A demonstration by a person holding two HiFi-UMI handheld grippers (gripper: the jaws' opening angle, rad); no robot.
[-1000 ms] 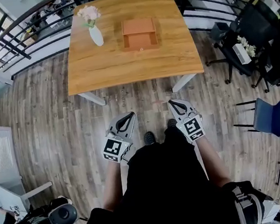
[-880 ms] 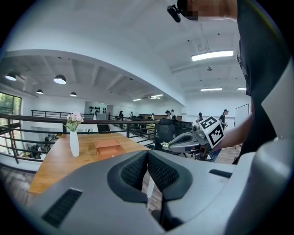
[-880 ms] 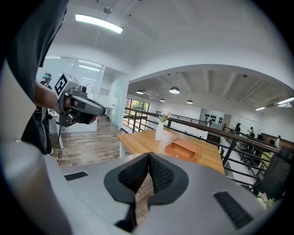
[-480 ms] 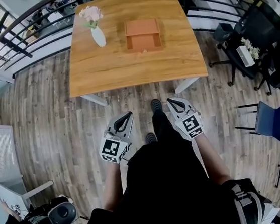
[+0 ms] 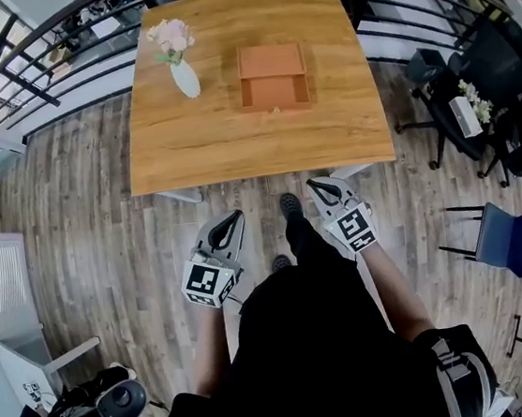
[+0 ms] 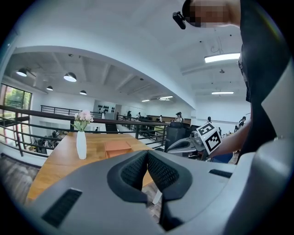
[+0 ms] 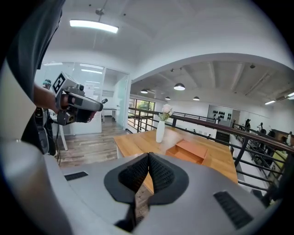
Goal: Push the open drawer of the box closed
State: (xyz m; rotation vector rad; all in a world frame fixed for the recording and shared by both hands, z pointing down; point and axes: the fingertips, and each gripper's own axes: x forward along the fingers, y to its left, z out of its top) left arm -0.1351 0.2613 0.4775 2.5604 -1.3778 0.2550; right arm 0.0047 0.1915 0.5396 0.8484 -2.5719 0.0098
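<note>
1. The box (image 5: pixel 270 60) stands far on the wooden surface (image 5: pixel 233 135), right of the vase (image 5: pixel 186 78), with its drawer (image 5: pixel 273 93) open toward the near edge.
2. The left tongs (image 5: pixel 231 218) and right tongs (image 5: pixel 319 184) are closed and empty.
3. Both are now nearer to the surface than before.

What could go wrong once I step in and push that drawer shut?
The box sits unbraced on the table, so a push on the open drawer may slide the whole box toward the far edge. The tall vase stands close on its left; a reaching left claw could tip it.
</note>
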